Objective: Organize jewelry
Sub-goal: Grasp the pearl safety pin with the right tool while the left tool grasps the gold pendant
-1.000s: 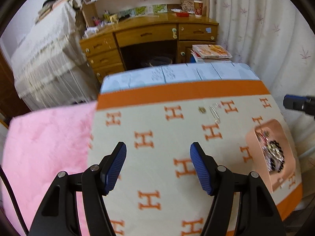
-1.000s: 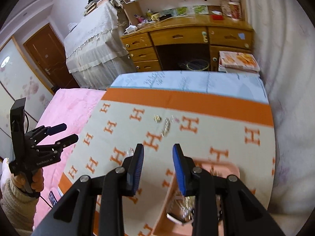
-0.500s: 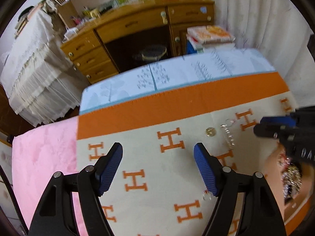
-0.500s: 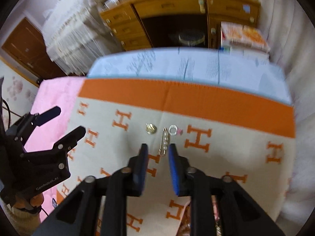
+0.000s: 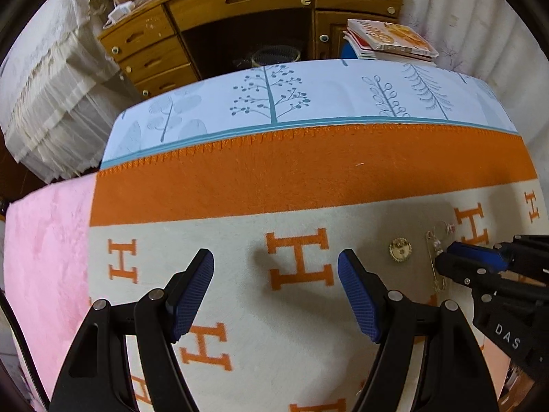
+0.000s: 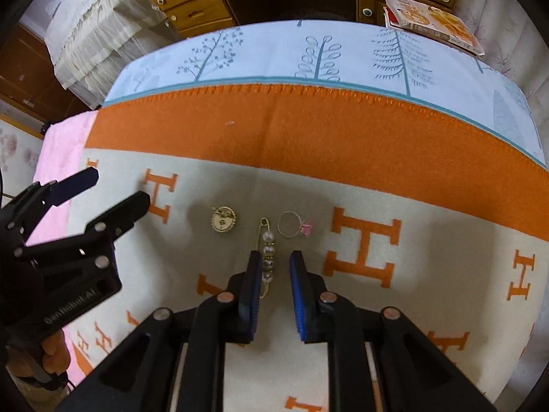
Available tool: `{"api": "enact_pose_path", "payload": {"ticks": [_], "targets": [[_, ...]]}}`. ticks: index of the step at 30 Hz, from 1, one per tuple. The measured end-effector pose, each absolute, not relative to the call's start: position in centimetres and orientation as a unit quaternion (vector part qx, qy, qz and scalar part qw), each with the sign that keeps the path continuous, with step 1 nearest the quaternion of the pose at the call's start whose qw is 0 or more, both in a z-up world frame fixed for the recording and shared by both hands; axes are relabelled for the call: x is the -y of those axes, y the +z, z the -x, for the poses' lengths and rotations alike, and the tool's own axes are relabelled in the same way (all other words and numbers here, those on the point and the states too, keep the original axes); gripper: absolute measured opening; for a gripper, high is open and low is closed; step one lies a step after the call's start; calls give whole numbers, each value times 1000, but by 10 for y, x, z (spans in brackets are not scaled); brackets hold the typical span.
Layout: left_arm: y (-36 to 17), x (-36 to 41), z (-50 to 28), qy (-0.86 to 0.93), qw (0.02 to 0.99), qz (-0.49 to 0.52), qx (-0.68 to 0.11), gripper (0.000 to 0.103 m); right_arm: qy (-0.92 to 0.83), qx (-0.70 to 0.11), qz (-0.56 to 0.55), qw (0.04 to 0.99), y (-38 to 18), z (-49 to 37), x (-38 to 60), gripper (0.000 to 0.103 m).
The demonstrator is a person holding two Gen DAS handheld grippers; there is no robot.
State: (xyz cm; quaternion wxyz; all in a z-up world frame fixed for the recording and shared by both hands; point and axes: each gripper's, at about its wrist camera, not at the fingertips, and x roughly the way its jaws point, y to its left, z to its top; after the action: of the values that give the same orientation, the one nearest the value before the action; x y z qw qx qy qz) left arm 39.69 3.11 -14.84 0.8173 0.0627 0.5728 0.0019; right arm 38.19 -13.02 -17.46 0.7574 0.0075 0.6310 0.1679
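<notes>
Jewelry sits on the orange-and-cream H-print blanket [image 6: 343, 144]: a round gold brooch [image 6: 223, 219], a pearl safety pin [image 6: 267, 257] and a thin ring with a pink charm [image 6: 294, 225], side by side. Right wrist view shows it best: the right gripper [image 6: 274, 276] straddles the pin, jaws just been closing in, still a gap each side, so not gripping yet. Left wrist view only catches that gripper [image 5: 446, 257] from the side over the pin [image 5: 435, 261], with the brooch [image 5: 400, 249] beside it. What it does show is the left gripper [image 5: 276, 281] wide open over bare blanket [image 5: 308, 178], holding nothing, plus a peach tray corner [image 5: 494, 374] at lower right.
</notes>
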Motion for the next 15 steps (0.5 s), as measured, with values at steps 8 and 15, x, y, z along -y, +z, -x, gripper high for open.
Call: {"api": "enact_pose_path", "payload": {"ticks": [8, 15], "targets": [[-155, -23, -404, -20, 813, -27, -581, 73, 171, -610, 38, 773, -175, -371, 128, 7], [-159, 6, -406, -51, 808, -29, -586, 73, 172, -620, -31, 765, -178, -361, 168, 7]]}}
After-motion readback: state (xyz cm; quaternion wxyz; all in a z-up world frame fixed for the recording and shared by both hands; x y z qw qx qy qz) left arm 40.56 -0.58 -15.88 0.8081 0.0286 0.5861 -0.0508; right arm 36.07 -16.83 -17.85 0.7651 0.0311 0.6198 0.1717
